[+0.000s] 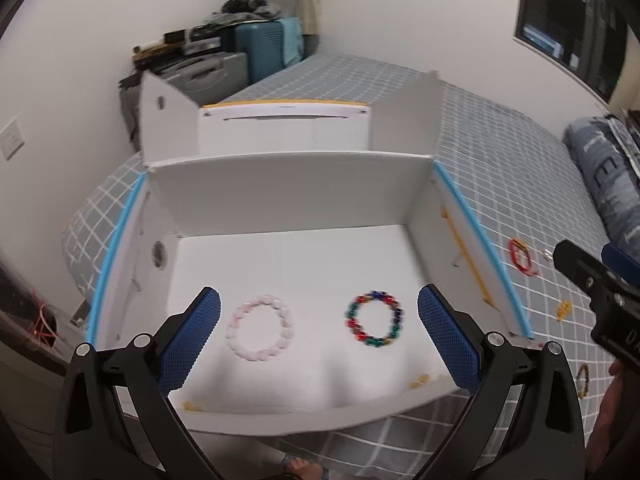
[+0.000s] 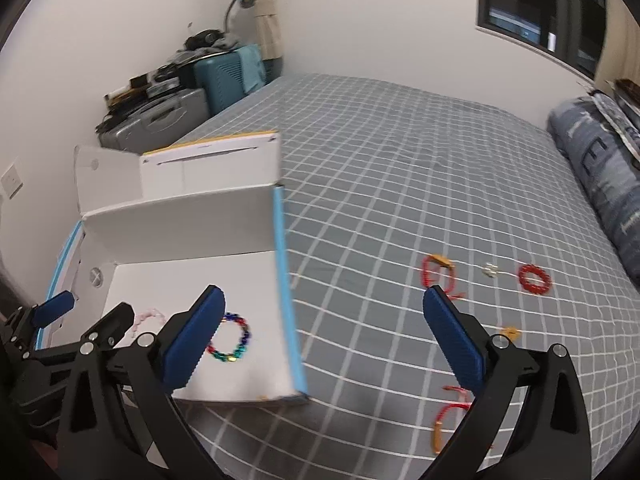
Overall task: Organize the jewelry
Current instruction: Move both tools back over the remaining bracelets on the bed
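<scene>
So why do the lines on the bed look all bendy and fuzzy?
Right wrist view: the fisheye lens bows the bedspread grid, and motion smears the box edge. Left wrist view: the pink bracelet and colorful bracelet look softly blurred; corners go dark.

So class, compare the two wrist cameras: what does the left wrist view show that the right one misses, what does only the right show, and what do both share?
Only the left wrist view shows the whole pink bead bracelet lying in the white box.

Only the right wrist view shows the red bead bracelet and a small clear piece farther out on the checked bedspread.

Both show the multicoloured bead bracelet in the box, the red cord bracelet on the bedspread, and open grippers.
</scene>
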Motion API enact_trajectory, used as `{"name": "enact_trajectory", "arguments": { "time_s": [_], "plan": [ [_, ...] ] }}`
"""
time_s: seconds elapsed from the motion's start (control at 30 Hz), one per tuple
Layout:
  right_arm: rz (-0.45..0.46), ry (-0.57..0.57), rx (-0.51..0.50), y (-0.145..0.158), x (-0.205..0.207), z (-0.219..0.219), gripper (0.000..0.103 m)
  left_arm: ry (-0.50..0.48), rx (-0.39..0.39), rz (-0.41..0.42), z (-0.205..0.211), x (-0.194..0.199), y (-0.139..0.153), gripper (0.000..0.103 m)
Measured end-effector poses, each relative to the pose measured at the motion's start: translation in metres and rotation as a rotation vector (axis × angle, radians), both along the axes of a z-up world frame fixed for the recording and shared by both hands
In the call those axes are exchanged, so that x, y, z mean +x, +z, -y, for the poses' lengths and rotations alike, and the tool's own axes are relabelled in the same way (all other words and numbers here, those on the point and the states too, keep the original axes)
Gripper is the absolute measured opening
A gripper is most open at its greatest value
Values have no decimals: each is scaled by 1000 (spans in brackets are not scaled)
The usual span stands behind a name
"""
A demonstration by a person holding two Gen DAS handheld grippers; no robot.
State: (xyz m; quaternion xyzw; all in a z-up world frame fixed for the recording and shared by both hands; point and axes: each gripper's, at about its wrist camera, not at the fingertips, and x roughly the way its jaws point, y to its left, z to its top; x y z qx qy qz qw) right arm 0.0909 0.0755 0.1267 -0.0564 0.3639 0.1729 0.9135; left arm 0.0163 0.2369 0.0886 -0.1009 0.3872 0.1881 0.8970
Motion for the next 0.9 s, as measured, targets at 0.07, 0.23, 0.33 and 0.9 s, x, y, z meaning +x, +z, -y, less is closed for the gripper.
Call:
{"name": "enact_trajectory", "arguments": {
  "time_s": [0.07, 0.23, 0.33, 0.9],
  "plan": [
    [1, -22, -3, 1, 2, 15, 95, -22, 2, -1, 12, 3, 1, 97],
    [8, -81, -18, 4, 7, 53, 95, -73, -4, 5, 41, 9, 4, 97],
    [10, -122, -22, 5, 7, 80, 95, -106, -4, 7, 60, 13, 5, 97],
    [-59, -296, -30, -28, -4, 208, 95, -332, -2, -13, 181, 36, -15, 97]
  ]
}}
